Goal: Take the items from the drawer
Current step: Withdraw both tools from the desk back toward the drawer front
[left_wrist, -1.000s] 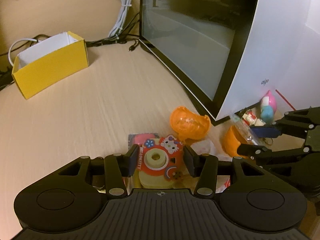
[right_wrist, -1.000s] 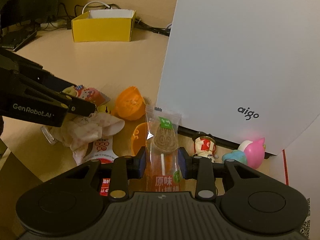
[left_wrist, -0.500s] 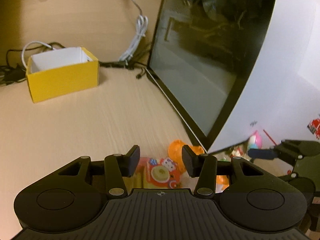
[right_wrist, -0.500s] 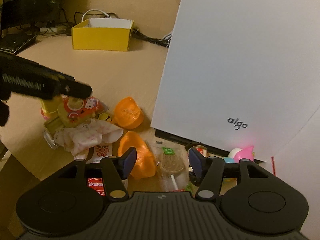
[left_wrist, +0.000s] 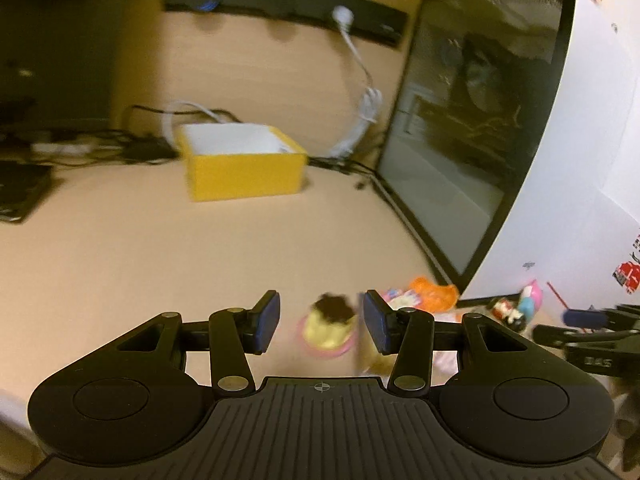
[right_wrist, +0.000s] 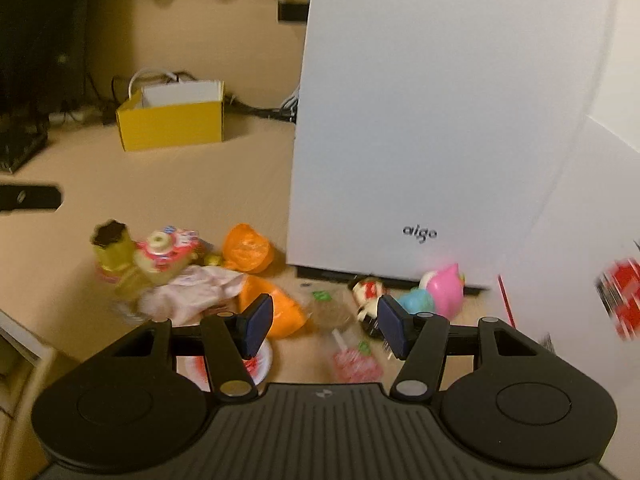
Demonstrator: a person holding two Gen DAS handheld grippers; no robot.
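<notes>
Desk (left_wrist: 120, 264) of pale wood, yellow box (left_wrist: 244, 172), white computer case (right_wrist: 440, 120), cables (left_wrist: 360, 120)

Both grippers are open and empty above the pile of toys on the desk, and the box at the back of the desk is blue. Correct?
Not quite: the box is yellow, as the right wrist view shows. The left gripper and right gripper are indeed open and empty above the toys.
</notes>
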